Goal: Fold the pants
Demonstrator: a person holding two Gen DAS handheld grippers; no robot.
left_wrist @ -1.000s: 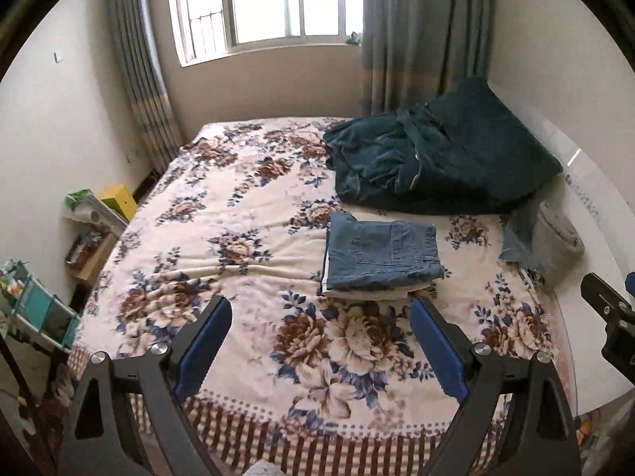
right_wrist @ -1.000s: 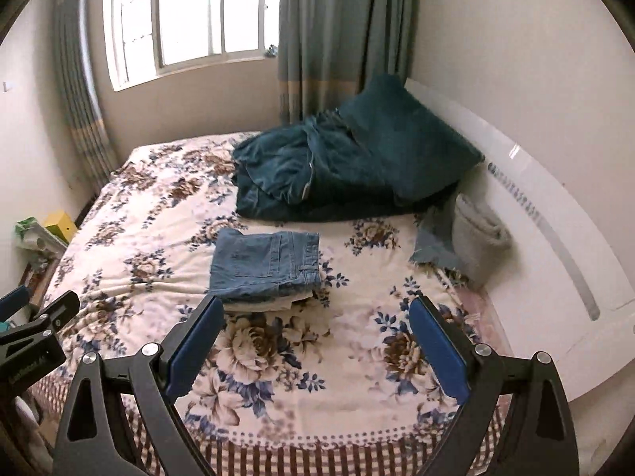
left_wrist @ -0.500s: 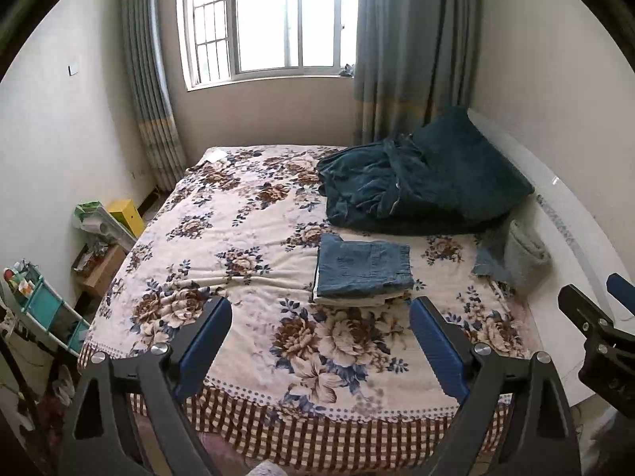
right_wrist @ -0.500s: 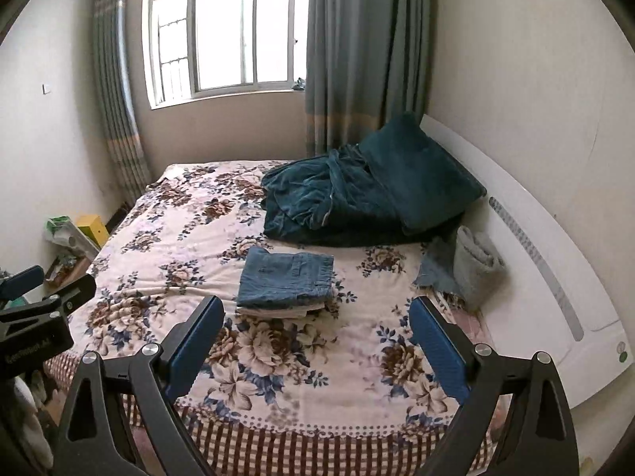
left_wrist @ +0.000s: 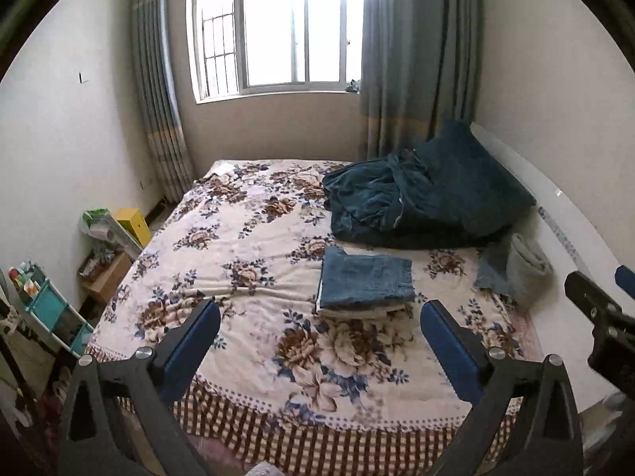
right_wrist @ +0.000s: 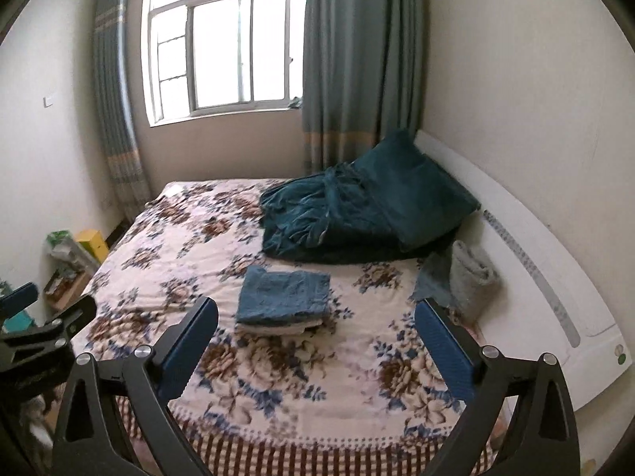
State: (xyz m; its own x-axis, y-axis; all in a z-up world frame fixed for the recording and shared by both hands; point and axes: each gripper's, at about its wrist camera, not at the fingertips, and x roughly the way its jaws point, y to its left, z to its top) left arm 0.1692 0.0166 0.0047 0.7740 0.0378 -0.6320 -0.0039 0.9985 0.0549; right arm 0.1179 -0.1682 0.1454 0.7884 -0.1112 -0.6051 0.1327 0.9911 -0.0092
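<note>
Left wrist: folded pants (left_wrist: 366, 281) on bed (left_wrist: 246, 261).

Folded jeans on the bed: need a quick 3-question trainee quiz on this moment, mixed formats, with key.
1. True or false: the left gripper is clamped on the folded jeans.
2. What do the jeans rest on? A) bare floor B) a pale folded garment on the floral bedspread C) the dark teal bedding
3. Fill in: the right gripper has its jaws ____, nothing between them.

Key: 1 false, both grippers hang clear of the bed; 2 B; 3 open.
</note>
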